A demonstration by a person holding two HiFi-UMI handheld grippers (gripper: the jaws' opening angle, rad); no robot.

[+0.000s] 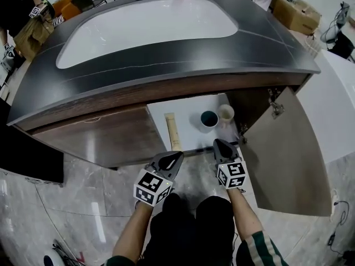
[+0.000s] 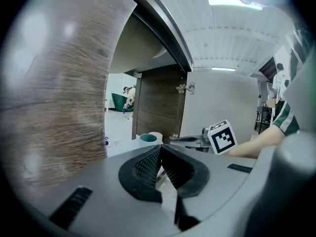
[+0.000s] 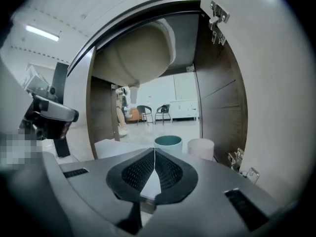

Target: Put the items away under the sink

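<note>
Standing upright, teal cup beside cream cup, left gripper, right gripper fingers closed

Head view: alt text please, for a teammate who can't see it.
The left claw and right claw hang shut and empty before the open under-sink cabinet. On its white shelf stand a teal cup and a pale cup, a long pale item lying left of them.

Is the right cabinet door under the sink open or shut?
Open: the right cabinet door swings outward, exposing a teal cup and white cup.
</note>
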